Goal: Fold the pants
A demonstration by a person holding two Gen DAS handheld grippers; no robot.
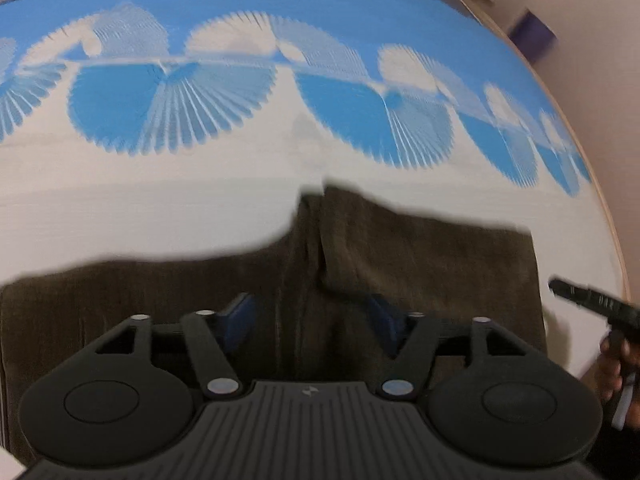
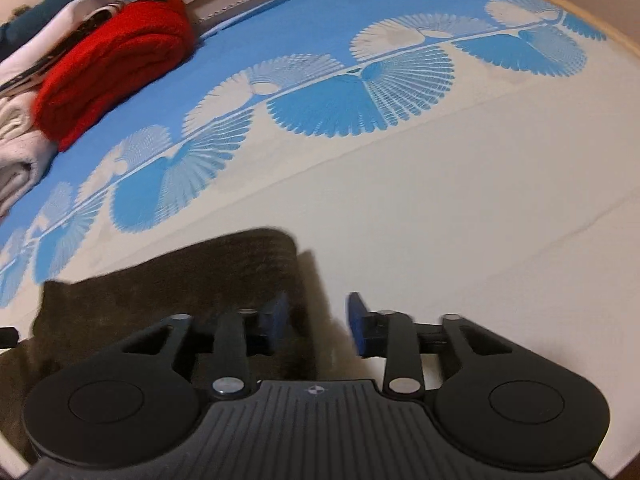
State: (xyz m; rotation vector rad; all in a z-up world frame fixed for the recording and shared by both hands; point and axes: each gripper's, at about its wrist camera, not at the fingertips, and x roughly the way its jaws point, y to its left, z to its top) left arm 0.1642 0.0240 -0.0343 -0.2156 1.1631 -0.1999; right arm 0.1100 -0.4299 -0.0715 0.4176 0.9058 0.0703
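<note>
Dark brown pants (image 1: 400, 256) lie folded flat on a white and blue bedsheet (image 1: 160, 192). My left gripper (image 1: 312, 320) is open, its blue pads spread wide just over the middle of the pants, where a fold ridge runs. My right gripper (image 2: 316, 320) is open at the right end of the pants (image 2: 180, 288); its left pad is over the fabric, its right pad over the sheet (image 2: 460, 200). The right gripper's black tip also shows at the right edge of the left wrist view (image 1: 588, 300).
A folded red garment (image 2: 116, 64) and pale folded clothes (image 2: 16, 152) are stacked at the far left of the bed. A wooden bed edge (image 1: 600, 208) curves along the right. A purple object (image 1: 532, 34) sits beyond it.
</note>
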